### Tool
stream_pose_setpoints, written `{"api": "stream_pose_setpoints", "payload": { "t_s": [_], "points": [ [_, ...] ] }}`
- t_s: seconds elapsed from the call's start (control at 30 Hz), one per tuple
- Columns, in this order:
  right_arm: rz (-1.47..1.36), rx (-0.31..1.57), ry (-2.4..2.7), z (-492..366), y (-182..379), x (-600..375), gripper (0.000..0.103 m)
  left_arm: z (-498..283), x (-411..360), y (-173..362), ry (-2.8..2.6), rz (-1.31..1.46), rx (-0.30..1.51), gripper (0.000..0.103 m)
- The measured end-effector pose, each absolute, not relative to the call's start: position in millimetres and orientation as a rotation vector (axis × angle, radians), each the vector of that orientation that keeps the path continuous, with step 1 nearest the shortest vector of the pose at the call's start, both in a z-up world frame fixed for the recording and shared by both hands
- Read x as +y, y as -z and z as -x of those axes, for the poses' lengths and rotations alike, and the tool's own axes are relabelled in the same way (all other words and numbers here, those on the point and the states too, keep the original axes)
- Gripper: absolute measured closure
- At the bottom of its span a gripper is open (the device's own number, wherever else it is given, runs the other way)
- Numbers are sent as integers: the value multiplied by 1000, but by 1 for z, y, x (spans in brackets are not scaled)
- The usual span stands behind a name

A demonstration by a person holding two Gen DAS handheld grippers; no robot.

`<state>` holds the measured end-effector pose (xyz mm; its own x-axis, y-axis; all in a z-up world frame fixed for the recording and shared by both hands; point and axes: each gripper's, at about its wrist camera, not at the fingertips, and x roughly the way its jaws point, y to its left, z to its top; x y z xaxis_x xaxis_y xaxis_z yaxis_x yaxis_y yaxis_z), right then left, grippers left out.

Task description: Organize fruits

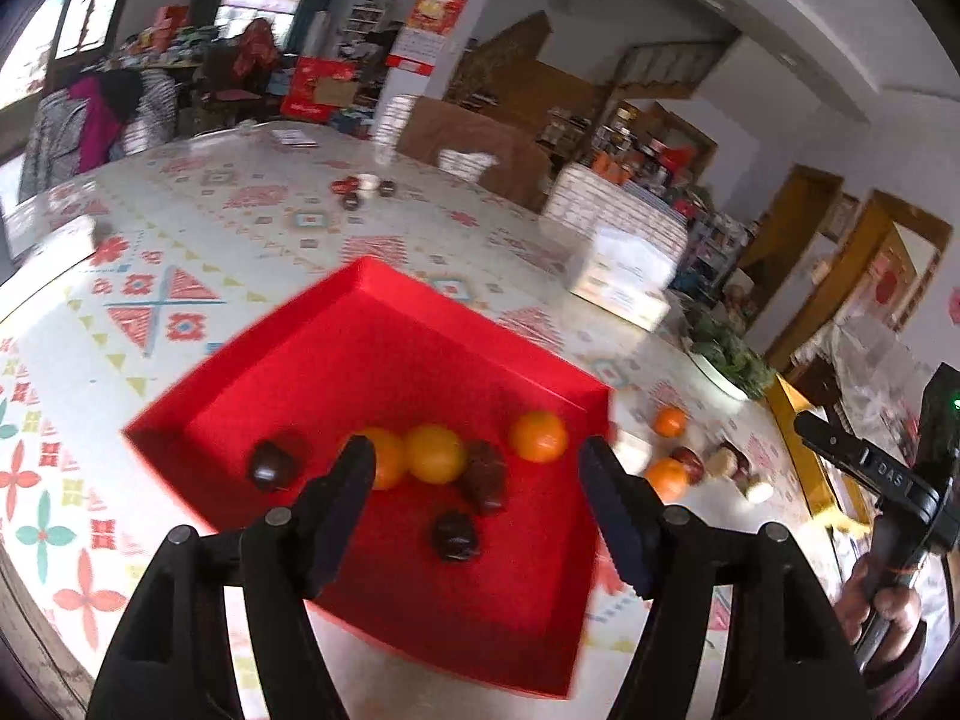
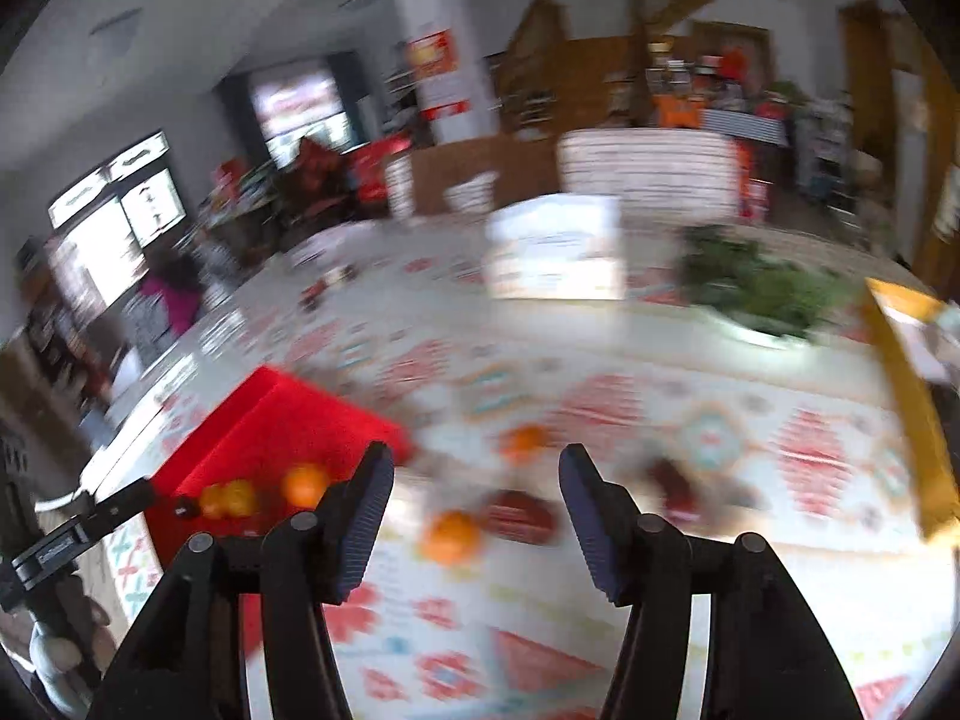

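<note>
Left gripper point(image 1: 477, 465) jaws wide over red tray point(image 1: 252, 354), right gripper point(image 2: 477, 474) jaws wide, table fruit blurred

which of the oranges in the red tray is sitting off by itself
The orange nearest the red tray's right wall, closest to the fruit left on the table. The other two oranges touch each other near the tray's middle.
</note>
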<state>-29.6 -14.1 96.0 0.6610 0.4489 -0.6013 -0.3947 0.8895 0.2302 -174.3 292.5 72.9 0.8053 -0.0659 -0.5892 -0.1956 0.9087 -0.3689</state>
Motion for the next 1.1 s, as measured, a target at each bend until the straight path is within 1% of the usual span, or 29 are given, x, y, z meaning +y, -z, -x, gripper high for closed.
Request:
{"api": "stream_pose_setpoints", "payload": {
  "t_s": [0.13,0.3,0.47,0.7,0.73,0.8,0.83,0.87,0.9,1.1],
  "points": [
    [-106,711,-353,31,-90,-74,41,170,260,-78,-2,374,638,33],
    [-140,780,-264,18,-67,-119,41,158,223,-74,66,322,683,33],
    [-171,848,-272,-4,-40,-118,41,154,195,-73,99,255,712,33],
    [-110,884,-252,-26,-14,-100,41,140,167,-69,118,153,749,33],
    [-110,886,-255,-27,-12,-99,42,136,162,-67,128,144,756,33],
    [-110,897,-263,-29,-9,-99,52,123,148,-61,154,113,771,33],
    [-116,903,-268,-29,-8,-99,53,120,143,-59,160,101,779,33],
    [-126,902,-280,-29,-8,-100,58,112,135,-55,172,81,792,33],
    [-125,899,-282,-29,-7,-100,60,105,128,-51,191,60,802,33],
    [-125,883,-300,-26,-9,-101,60,69,102,-38,232,-64,838,33]
  ]
}}
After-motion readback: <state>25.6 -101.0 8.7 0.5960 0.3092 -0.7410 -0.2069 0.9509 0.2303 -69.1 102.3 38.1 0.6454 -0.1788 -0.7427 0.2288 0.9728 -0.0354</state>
